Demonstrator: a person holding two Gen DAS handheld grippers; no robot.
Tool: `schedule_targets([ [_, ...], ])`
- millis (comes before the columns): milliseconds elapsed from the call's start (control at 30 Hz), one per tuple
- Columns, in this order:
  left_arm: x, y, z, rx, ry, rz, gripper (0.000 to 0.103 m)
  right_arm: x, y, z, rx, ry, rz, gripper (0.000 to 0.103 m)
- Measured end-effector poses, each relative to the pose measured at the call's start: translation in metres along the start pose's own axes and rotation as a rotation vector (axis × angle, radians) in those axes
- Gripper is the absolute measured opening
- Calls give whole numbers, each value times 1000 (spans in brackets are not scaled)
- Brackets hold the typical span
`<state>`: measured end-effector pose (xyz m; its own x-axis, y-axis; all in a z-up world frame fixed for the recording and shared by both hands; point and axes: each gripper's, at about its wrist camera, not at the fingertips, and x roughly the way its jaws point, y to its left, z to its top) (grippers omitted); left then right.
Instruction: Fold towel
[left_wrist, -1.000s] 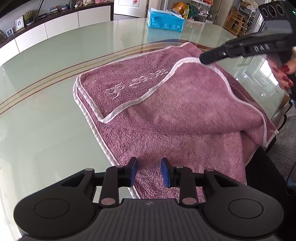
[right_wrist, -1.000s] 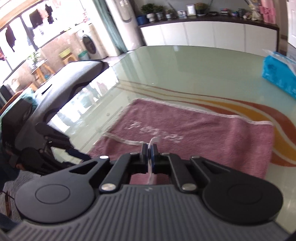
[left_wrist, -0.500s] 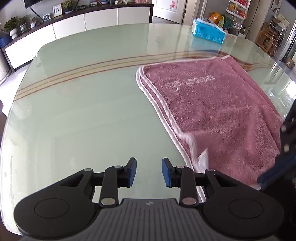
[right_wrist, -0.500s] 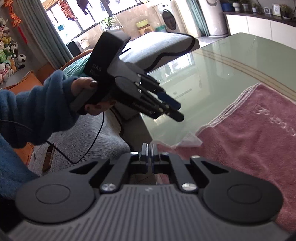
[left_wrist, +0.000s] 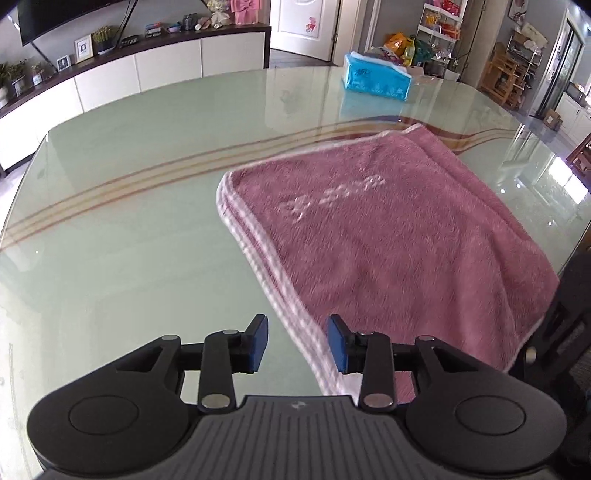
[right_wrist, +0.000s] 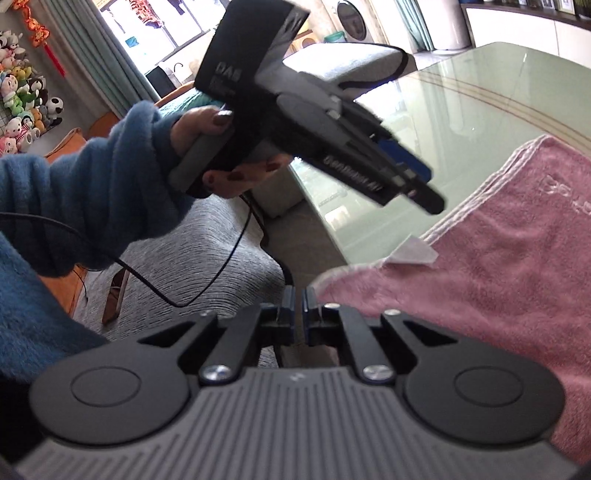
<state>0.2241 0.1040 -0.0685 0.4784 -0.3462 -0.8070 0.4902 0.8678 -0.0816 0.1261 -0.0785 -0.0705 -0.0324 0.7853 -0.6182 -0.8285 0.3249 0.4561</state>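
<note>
Pink fluffy towel (left_wrist: 388, 236), folded square.

From my left wrist view, the towel (left_wrist: 388, 240) is smeared by motion blur, so I cannot read the embossed lettering (left_wrist: 332, 195) at its middle. Its lower right corner disappears behind a dark shape (left_wrist: 565, 325) at the right edge of the frame that I cannot identify. My own gripper body hides the towel's near edge at the bottom.

In my right wrist view, the towel runs off the right edge, and only the start of its lettering shows. My left hand (right_wrist: 221, 155) is partly hidden behind the handle, and my sleeve (right_wrist: 85, 195) is cut off at the left.
</note>
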Motion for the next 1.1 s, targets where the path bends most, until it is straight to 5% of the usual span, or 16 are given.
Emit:
schedule_targets([
  [33,3,-3,7,5,-13,-9,41,-10,-3,-1,12,-28,-14,30],
  [133,13,-14,24,23,-31,-13,47,-49,-27,-3,65,-113,-159,33],
  [233,34,-21,43,37,-10,47,48,-102,-79,-10,192,-172,-519,30],
  [333,53,-19,54,18,22,87,48,-136,-121,-15,262,-195,-780,25],
  [767,92,1,72,6,105,126,44,-126,-210,-30,345,-115,-892,17],
  [933,109,11,92,4,87,166,59,-133,-232,-22,368,-135,-920,16],
  [1100,124,24,113,-18,75,191,58,-135,-253,-6,356,-129,-958,16],
])
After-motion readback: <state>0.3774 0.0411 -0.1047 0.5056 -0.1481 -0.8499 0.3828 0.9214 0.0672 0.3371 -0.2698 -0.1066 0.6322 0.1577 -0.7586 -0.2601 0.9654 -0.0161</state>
